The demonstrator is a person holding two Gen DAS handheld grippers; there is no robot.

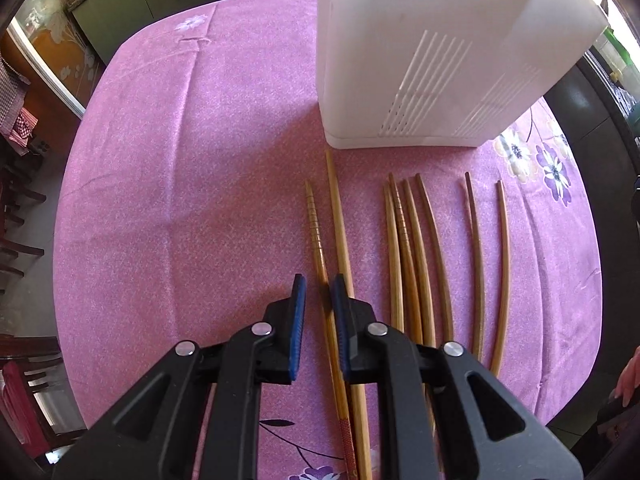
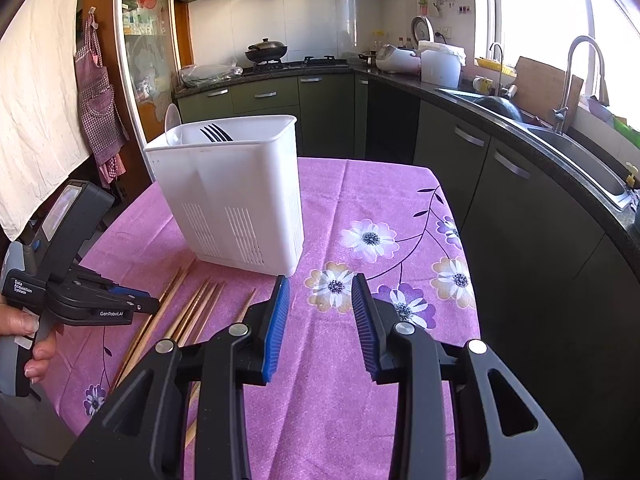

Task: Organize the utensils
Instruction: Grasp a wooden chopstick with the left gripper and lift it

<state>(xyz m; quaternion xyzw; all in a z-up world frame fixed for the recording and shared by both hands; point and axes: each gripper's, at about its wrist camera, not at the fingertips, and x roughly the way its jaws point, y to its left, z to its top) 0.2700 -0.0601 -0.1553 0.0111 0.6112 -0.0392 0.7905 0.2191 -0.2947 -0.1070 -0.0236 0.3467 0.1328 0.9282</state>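
Note:
Several wooden chopsticks [image 1: 408, 260] lie side by side on the pink cloth in front of a white utensil holder [image 1: 440, 60]. My left gripper [image 1: 319, 280] points steeply down at the leftmost pair. Its jaws stand narrow around the ribbed chopstick [image 1: 316, 232], which lies against the right pad, with a gap still showing on the left. The plain long chopstick [image 1: 338, 208] runs under the right finger. In the right wrist view the holder [image 2: 228, 192] contains a black fork [image 2: 216, 134] and a white spoon [image 2: 172, 120]. My right gripper [image 2: 321, 278] hovers open and empty over the flowered cloth.
The table [image 2: 400, 200] ends close to dark kitchen cabinets [image 2: 520, 208] on the right. A person's hand [image 2: 24, 328] holds the left gripper [image 2: 154, 303] over the chopsticks [image 2: 200, 304]. Wooden chairs [image 1: 20, 248] stand beyond the table's left edge.

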